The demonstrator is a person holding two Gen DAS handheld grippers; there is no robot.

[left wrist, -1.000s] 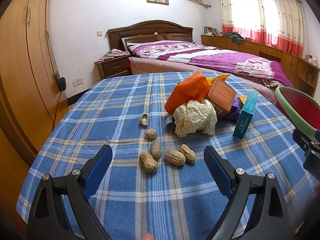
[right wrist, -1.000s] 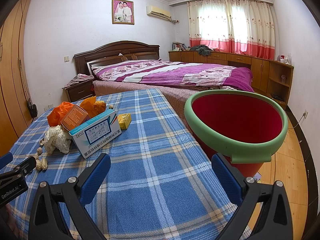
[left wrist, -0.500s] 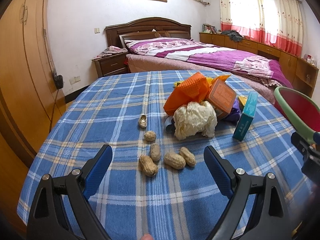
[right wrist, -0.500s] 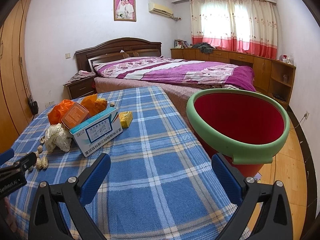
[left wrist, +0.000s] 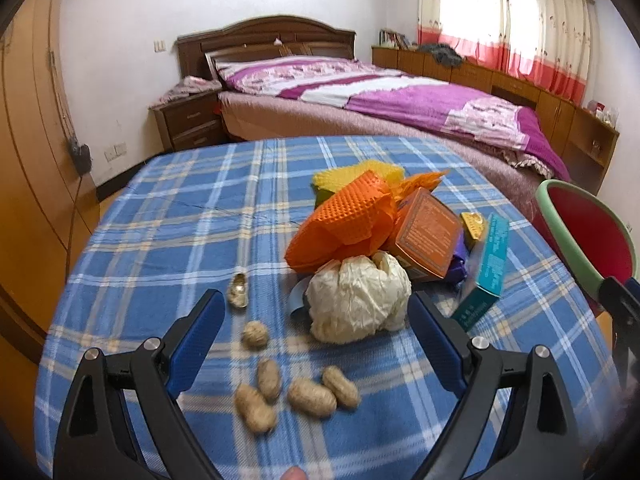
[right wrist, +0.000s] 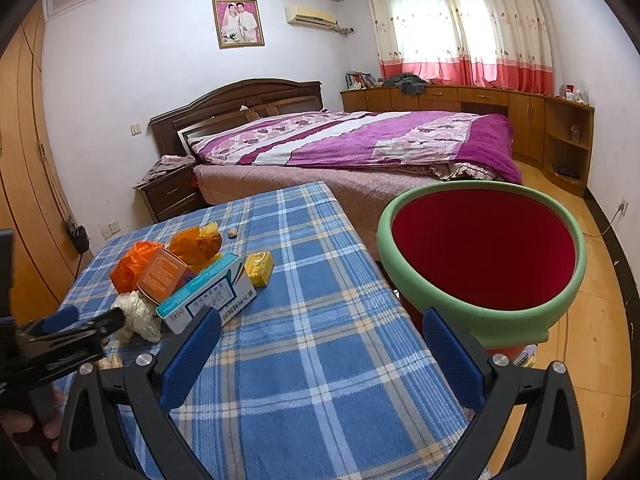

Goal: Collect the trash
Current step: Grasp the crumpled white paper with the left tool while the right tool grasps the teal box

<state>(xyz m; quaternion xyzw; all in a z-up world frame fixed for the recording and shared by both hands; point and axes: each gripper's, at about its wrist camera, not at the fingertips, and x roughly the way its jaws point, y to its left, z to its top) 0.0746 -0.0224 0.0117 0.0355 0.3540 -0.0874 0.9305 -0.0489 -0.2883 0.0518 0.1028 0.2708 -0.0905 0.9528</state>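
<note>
Trash lies on the blue plaid tablecloth (left wrist: 168, 240): a crumpled white paper ball (left wrist: 358, 300), an orange plastic bag (left wrist: 346, 222), an orange box (left wrist: 426, 236), a teal and white box (left wrist: 486, 266), a small yellow box (right wrist: 260, 268) and several peanuts (left wrist: 294, 394). My left gripper (left wrist: 316, 334) is open, low over the table, with the peanuts between its fingers and the paper ball just ahead. My right gripper (right wrist: 324, 354) is open and empty over the table's right part. A red bin with a green rim (right wrist: 482, 256) stands beside the table on the right.
A bed with a purple cover (right wrist: 352, 148) stands behind the table. A wooden wardrobe (left wrist: 28, 140) is on the left and a nightstand (right wrist: 170, 192) by the bed. An open peanut shell (left wrist: 238, 296) lies left of the paper ball.
My left gripper has moved forward and lower toward the paper ball and peanuts. My right gripper has risen slightly. Both stay open.
</note>
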